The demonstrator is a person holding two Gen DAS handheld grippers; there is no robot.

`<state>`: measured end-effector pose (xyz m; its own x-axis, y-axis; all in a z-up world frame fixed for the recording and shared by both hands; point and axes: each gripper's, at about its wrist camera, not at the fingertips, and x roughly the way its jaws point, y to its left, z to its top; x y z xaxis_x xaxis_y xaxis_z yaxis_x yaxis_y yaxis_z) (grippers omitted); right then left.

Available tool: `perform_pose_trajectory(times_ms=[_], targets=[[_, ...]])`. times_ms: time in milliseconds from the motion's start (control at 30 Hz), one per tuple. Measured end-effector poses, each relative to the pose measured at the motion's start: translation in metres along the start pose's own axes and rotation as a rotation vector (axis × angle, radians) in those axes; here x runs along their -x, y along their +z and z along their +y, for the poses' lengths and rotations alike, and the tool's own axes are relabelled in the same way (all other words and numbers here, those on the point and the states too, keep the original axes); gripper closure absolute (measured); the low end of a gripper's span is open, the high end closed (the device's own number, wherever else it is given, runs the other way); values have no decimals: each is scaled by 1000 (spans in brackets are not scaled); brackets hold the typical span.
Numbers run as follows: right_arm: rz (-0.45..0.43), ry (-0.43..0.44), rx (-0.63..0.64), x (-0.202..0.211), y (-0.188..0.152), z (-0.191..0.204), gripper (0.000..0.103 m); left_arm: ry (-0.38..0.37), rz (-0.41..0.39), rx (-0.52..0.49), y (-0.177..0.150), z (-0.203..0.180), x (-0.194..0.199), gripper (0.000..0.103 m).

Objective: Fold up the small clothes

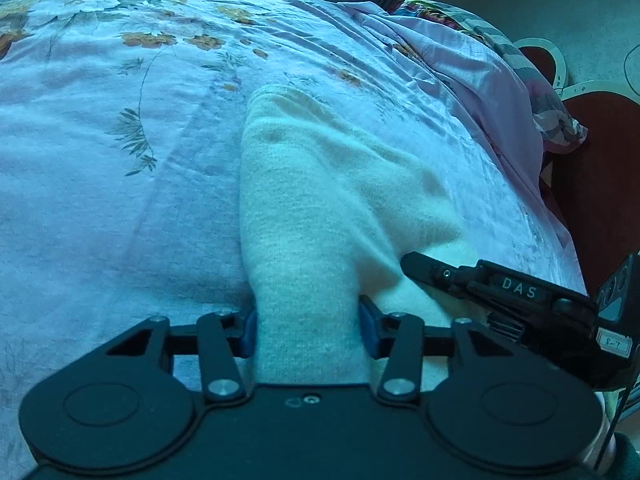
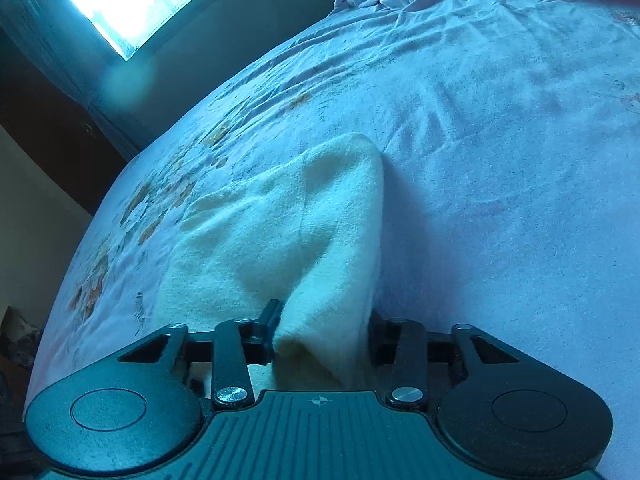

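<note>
A small cream knit garment (image 1: 320,184) lies on the flower-print bedsheet (image 1: 120,128), its near end bunched and raised. My left gripper (image 1: 306,322) is shut on that near end, and the cloth fills the gap between its blue pads (image 1: 247,330). In the left wrist view a black finger of the right gripper (image 1: 424,266) reaches onto the garment's right side. The right wrist view shows the same garment (image 2: 280,232) rising in a folded ridge. My right gripper (image 2: 322,334) is shut on its near corner, with fabric packed between the dark pads (image 2: 269,332).
Crumpled pink bedding and a patterned pillow (image 1: 500,64) lie at the bed's far right edge. Beyond it is a floor with a red mat (image 1: 600,152). In the right wrist view the bed's left edge (image 2: 92,224) drops off below a bright window (image 2: 136,0).
</note>
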<state>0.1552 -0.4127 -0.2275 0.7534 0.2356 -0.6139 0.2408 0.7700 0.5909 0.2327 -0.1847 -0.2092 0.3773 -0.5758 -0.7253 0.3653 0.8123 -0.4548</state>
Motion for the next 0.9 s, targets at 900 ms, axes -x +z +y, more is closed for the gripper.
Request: perform_pose_trajectory(times_ms=[900], targets=[[-51, 230, 308, 63, -120, 185, 77, 108, -217, -25, -71, 78, 211, 73]])
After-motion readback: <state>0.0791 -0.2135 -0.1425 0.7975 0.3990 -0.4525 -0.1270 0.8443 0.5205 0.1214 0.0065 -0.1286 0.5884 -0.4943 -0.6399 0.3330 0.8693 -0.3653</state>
